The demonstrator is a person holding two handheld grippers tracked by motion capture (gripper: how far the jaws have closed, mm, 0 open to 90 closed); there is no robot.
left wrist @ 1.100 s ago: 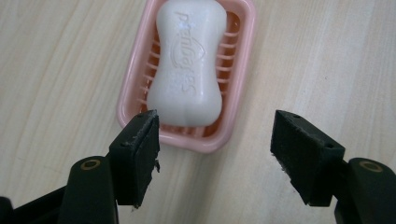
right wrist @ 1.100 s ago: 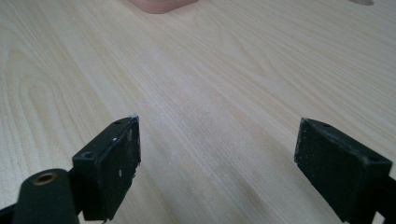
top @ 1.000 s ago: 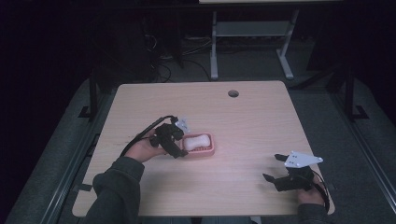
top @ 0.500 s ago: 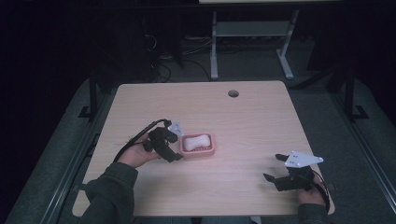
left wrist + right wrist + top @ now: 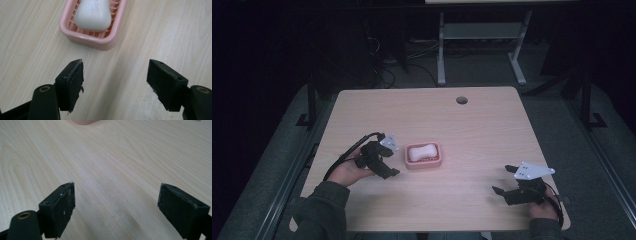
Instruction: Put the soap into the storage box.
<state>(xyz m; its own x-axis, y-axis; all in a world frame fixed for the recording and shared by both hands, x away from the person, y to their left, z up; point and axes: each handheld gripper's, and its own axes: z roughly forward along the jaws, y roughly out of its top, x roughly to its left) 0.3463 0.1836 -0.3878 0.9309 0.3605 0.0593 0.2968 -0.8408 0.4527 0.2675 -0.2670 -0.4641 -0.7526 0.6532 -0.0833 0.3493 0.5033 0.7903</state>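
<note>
Soap (image 5: 422, 151): white bar, waisted outline, faint raised lettering on top; lying flat inside dish, long axis along dish.
Dish (image 5: 436, 161): pink plastic, slatted floor, rounded rim; near middle of bench (image 5: 492, 135), a little toward left gripper.
Soap, handling: likely light and rigid; smooth, probably slippery, worse if damp; surface liable to dent under hard pinch.
Soap, hold: across narrow waist, fingers down either long side, above dish rim; moderate squeeze judged enough.
Dish, handling: likely light, stiff, thin-walled; apt to slide on bench if nudged; liable to lift with soap if bar sticks to slats.
Dish, hold: over one long rim wall, one finger inside, one outside.
Left gripper (image 5: 388, 162): just left of dish, apart from it, pointing toward it; fingers (image 5: 72, 82) spread, just been opening, nothing between them but bare bench.
Right gripper (image 5: 501, 182): well to right of dish, nearer person, low over bench; fingers (image 5: 62, 205) spread wide, nothing between.
Dish in left gripper view: straight ahead of fingers, near end facing them, soap (image 5: 93, 15) resting on slats.
Dish in right gripper view: pink edge (image 5: 85, 122) far ahead at top.
Risk: soap squirting out sideways under off-centre pinch.
</note>
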